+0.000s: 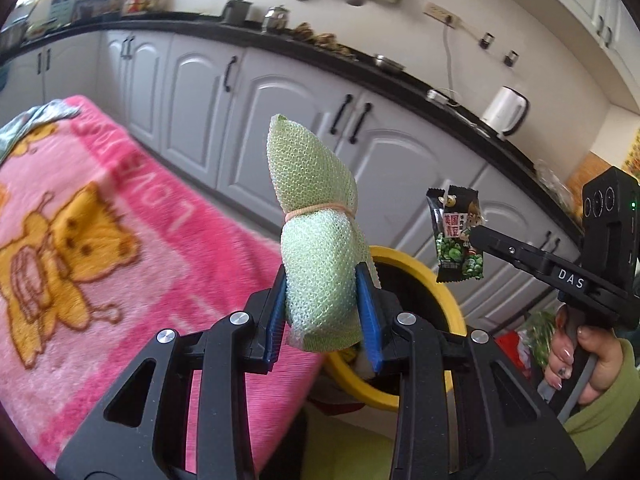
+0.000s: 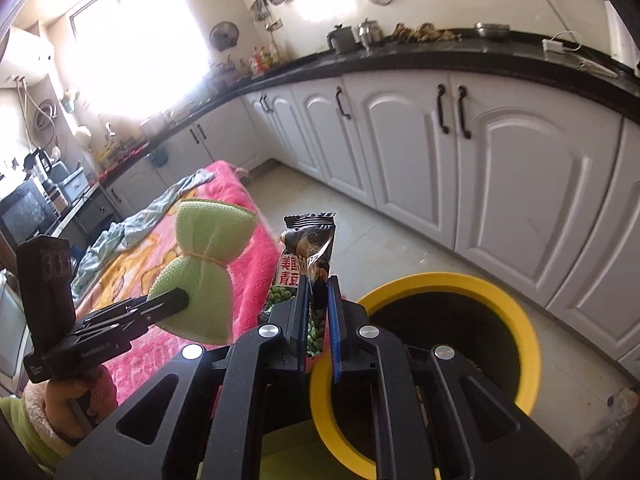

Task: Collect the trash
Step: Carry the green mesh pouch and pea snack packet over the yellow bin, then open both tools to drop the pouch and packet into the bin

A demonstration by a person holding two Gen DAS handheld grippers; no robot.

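Here the left gripper (image 1: pixel 320 312) has its blue pads (image 1: pixel 276 320) pressed against the lower half of a pale green mesh scrubber (image 1: pixel 316 216), a netted pad cinched at its waist by a thin orange rubber band (image 1: pixel 320 210) so that it flares like a bow; the jaws stand narrow around it. The right gripper (image 2: pixel 318 312) is pinched nearly closed on a green pea snack wrapper (image 2: pixel 308 256), which sticks up between its pads with the crimped black end on top. From the right wrist view the yellow-rimmed bin (image 2: pixel 516 308) with its dark inside sits at about four o'clock from the wrapper, close below; from the left wrist view its rim (image 1: pixel 404 256) shows at about four o'clock just behind the scrubber. To do this step well, I judge each piece should be carried until it hangs squarely over the dark opening before the pads part, since the wrapper is light and could drift past the rim, and the scrubber might catch on a pad. The two grippers are near each other, so releasing one at a time would avoid a knock. Out at nine o'clock lies the pink cartoon blanket (image 1: pixel 92 216), touching the bin's side; beyond run white cabinets (image 2: pixel 460 160) under a black countertop (image 2: pixel 400 62), with a white kettle (image 1: pixel 506 110) at two o'clock.
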